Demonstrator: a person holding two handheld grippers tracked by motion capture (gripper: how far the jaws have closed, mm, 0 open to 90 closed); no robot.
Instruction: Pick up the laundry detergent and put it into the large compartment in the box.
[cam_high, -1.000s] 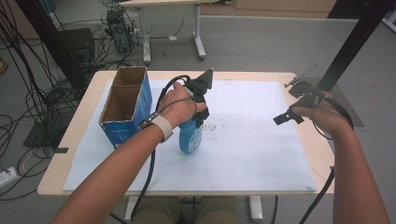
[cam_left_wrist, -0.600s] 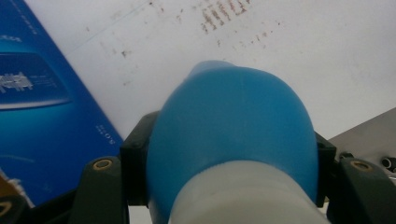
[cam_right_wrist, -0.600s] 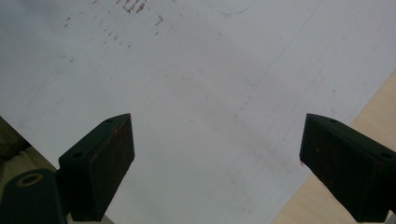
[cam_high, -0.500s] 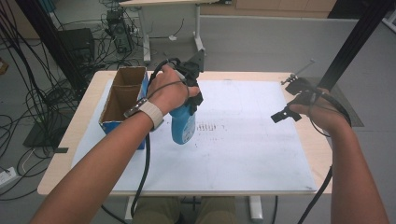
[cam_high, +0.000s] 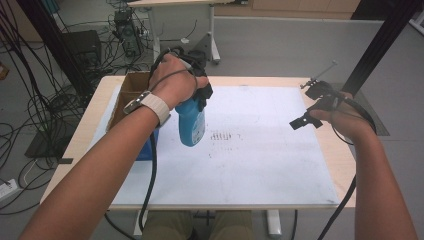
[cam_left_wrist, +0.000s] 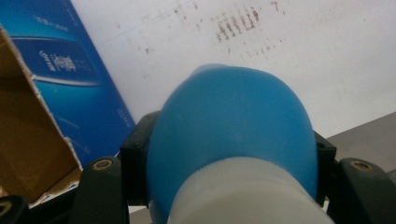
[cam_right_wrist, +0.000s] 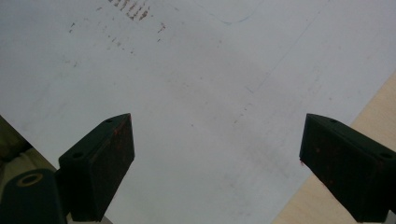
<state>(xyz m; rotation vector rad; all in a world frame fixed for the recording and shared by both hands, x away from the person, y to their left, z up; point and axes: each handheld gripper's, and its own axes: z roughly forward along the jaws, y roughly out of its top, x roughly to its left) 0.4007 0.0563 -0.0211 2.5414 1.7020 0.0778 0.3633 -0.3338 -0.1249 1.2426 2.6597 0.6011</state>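
A blue plastic bottle (cam_high: 191, 125) with a whitish neck hangs upright in the air, just right of an open cardboard box with blue sides (cam_high: 131, 96). My left gripper (cam_high: 199, 95) is shut on its upper part, and a hand covers most of the gripper. In the left gripper view the bottle (cam_left_wrist: 233, 121) bulges between the black jaws of the left gripper (cam_left_wrist: 229, 161), with the box (cam_left_wrist: 56, 70) to the left below. My right gripper (cam_high: 307, 106) hovers open over the table's right side. Its pads (cam_right_wrist: 100, 163) stand wide apart with nothing between them.
A white sheet (cam_high: 250, 165) with a patch of dark smudges (cam_high: 222, 136) covers most of the wooden table (cam_high: 342, 150). Cables and equipment lie on the floor at left and behind. A black post rises at the far right.
The left hand has lifted the bottle off the sheet and carried it up and slightly toward the box. The right gripper has hardly moved.
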